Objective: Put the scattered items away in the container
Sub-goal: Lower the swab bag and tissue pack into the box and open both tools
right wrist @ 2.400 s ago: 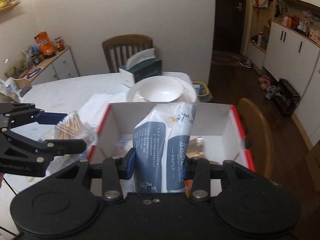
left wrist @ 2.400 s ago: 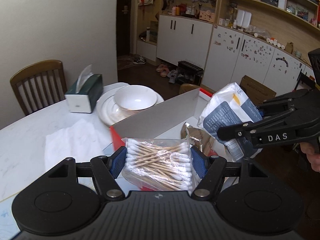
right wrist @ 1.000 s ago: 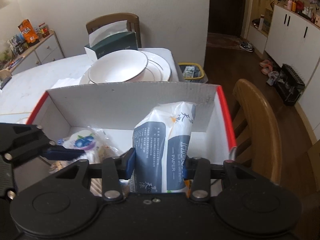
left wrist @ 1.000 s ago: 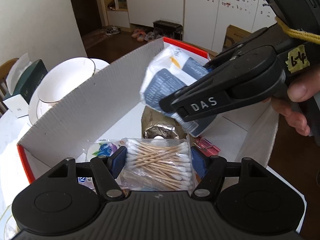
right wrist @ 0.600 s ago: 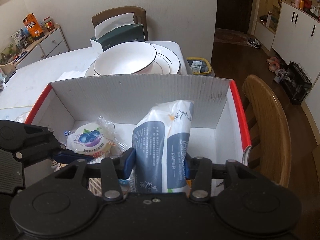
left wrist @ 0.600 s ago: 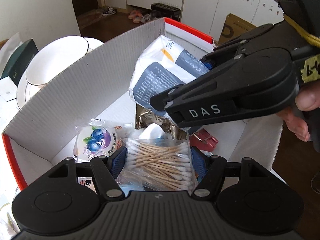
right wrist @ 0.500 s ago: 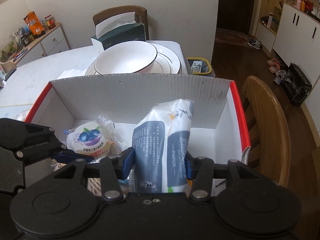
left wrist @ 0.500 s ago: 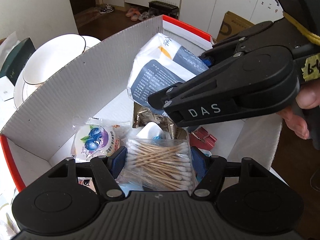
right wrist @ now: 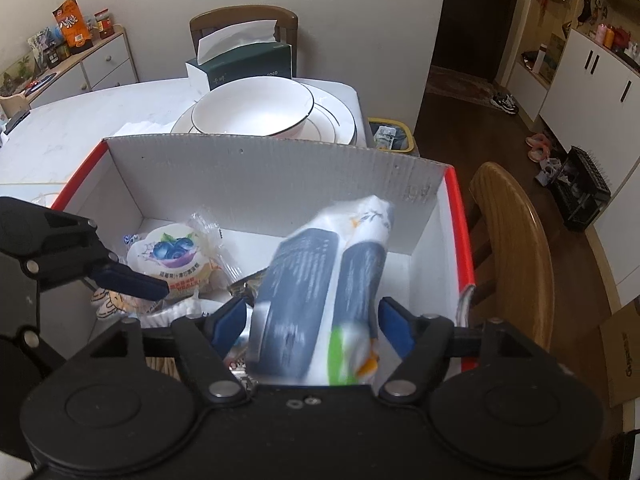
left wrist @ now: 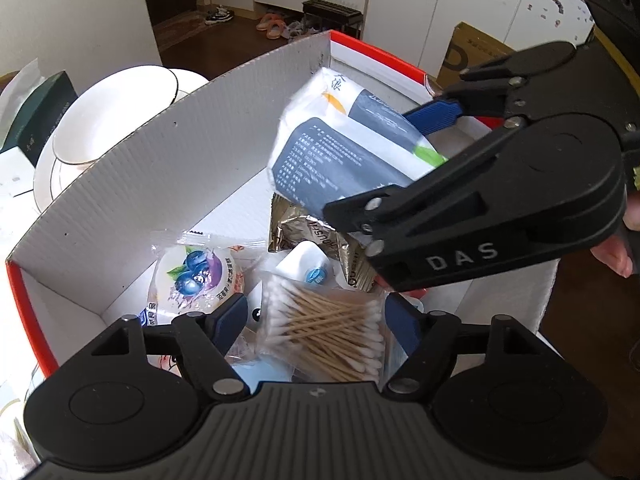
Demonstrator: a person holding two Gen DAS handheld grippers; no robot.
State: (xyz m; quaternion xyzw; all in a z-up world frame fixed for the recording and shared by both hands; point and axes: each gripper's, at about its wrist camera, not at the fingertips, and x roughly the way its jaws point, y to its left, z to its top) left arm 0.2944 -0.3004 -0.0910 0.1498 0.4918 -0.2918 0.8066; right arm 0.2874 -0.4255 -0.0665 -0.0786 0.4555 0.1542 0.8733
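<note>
Hovering over the white box [right wrist: 280,168] with red edges, both grippers had just been opening. The right gripper [right wrist: 312,316] was seen with its blue pads clear of the tissue pack [right wrist: 320,292], which was blurred between the parted jaws and judged to be dropping, not gripped. The left gripper [left wrist: 316,316] was likewise spread, the left pad well apart from the bag of cotton swabs [left wrist: 324,332] and the right pad at its edge; the bag lay between the jaws on the items already in the box. In the right wrist view, the blueberry snack packet [right wrist: 176,260] lay at 9 o'clock of the tissue pack, and the bowl [right wrist: 256,112] stood beyond the box at 12 o'clock.

Risks were judged as follows. The tall tissue pack could tip against the box wall at 3 o'clock and lodge above the rim. The swab bag could snag on a pad and be lifted out on withdrawal. The two grippers, close together, could collide.
</note>
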